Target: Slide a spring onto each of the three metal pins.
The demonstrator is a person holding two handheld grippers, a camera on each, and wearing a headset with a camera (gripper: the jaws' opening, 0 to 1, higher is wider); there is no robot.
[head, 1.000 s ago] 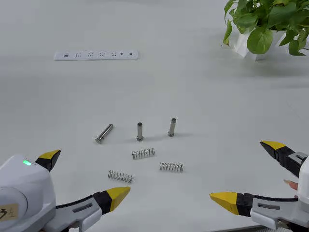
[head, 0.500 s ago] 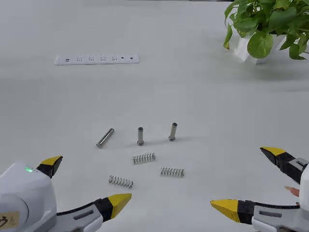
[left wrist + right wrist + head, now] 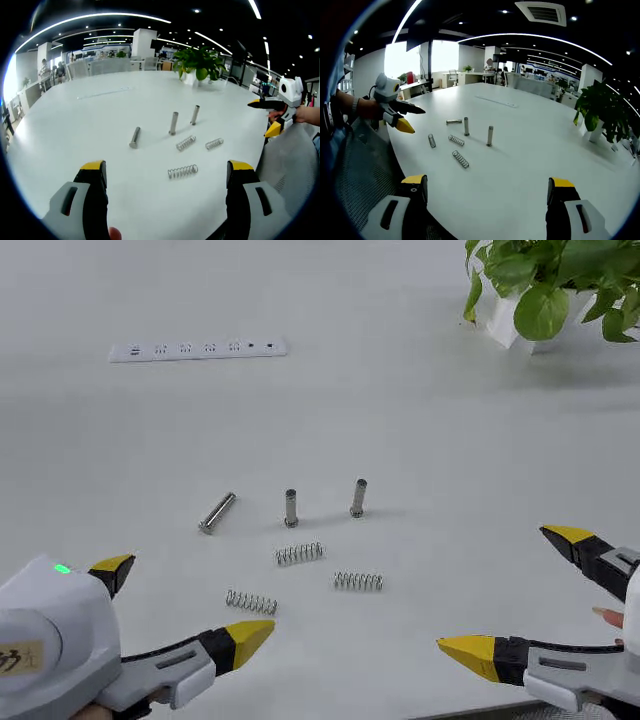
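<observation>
The left gripper [image 3: 185, 598] sits low at the left of the head view, its two yellow-tipped jaws spread wide and pointing forward and to the right. The right gripper [image 3: 508, 590] sits low at the right, jaws just as wide, pointing forward and to the left. The two are well apart and hold nothing. The left hand [image 3: 367, 107] and the right hand [image 3: 305, 114] each grasp their gripper from behind.
</observation>
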